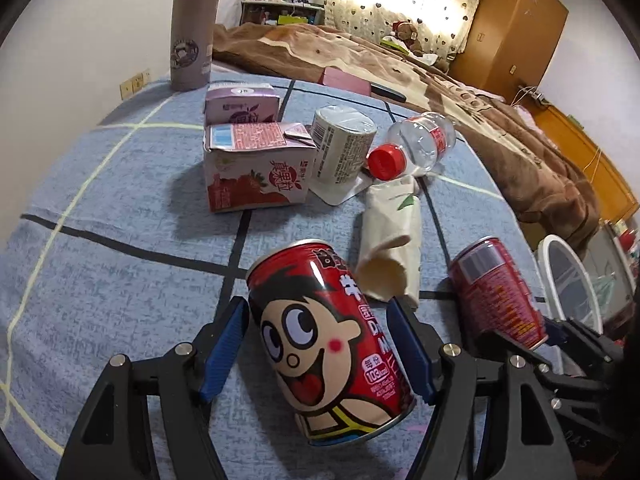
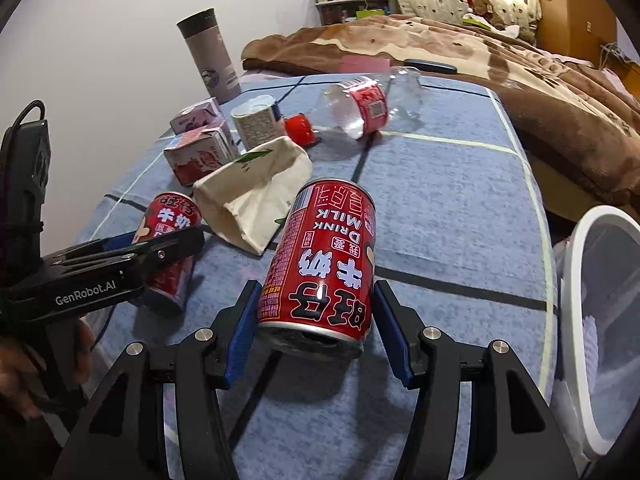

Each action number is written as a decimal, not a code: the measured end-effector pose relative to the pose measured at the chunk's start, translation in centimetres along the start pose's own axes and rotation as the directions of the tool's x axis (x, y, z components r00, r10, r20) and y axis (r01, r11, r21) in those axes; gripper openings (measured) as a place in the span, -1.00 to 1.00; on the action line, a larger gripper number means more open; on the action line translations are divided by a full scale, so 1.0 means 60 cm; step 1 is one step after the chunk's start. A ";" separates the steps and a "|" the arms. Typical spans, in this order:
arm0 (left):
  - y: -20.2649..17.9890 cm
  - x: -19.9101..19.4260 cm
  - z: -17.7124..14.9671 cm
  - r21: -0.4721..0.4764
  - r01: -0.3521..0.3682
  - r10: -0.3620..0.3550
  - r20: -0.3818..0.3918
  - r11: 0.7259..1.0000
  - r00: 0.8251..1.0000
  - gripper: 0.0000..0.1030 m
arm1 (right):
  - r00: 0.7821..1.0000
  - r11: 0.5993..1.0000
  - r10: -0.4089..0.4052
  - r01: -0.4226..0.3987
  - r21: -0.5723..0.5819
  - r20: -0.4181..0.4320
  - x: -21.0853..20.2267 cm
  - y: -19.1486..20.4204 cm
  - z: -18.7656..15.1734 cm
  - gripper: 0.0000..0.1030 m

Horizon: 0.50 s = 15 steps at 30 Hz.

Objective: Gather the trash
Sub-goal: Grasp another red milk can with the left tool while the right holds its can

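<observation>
- Two red milk cans are in play, one per gripper, both on the blue checked cloth.
- Left can [image 1: 328, 344]: cartoon face toward the camera, tilted, base nearest the lens. It is bracketed by the left gripper [image 1: 318, 344]; the blue pads [image 1: 224, 344] sit just beside the can walls with thin gaps visible, so the tongs are read as spread around it, not yet pinching.
- Right can [image 2: 320, 264]: label upside down to the camera, end rim toward the lens, leaning. It is straddled by the right gripper [image 2: 316, 328]; the pads stand close to both sides, slight gaps are seen, so these tongs are also read as spread. Contact cannot be fully ruled out.
- Judgement: both cans are lined up for a side grip across the body, the likely prelude to a lift toward the bin.
- White bin [image 2: 592, 320]: mesh-walled, at the right edge of the cloth, close to the right can, so a short carry is expected.
- Other trash further out: crushed paper cup [image 2: 252, 200] between the cans, two milk cartons [image 1: 256, 164], a white tub [image 1: 340, 148], a clear bottle [image 1: 420, 140] lying down with a red cap.
- A grey tumbler [image 1: 194, 28] stands upright at the far edge; probably not trash.
- Surface: soft cloth [image 1: 100, 280] with dark and pale grid lines, mildly wrinkled.
- Room: bedroom, brown blanket [image 1: 360, 60] behind, wooden wardrobe, lit curtain, cluttered shelf.
</observation>
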<state>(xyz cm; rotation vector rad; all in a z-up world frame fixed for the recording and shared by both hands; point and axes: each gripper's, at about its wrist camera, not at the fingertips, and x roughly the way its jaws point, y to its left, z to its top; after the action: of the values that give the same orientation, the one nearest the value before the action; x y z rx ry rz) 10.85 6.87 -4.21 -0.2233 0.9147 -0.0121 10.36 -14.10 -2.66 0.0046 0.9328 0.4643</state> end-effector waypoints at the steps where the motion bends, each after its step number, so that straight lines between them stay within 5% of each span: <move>1: 0.000 -0.001 -0.002 0.000 0.002 -0.002 -0.004 1.000 1.000 0.42 | 1.000 1.000 -0.007 0.007 0.001 -0.004 -0.002 -0.001 -0.004 0.12; 15: 0.025 0.004 -0.005 -0.029 0.006 -0.007 -0.029 1.000 1.000 0.42 | 1.000 0.994 -0.023 0.023 0.106 -0.004 0.026 -0.009 0.016 0.16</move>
<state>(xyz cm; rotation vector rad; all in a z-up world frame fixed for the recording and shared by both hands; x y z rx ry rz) 10.62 8.26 -4.89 -0.2531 0.9435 -0.0083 12.10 -13.82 -3.44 0.0895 0.9580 0.3932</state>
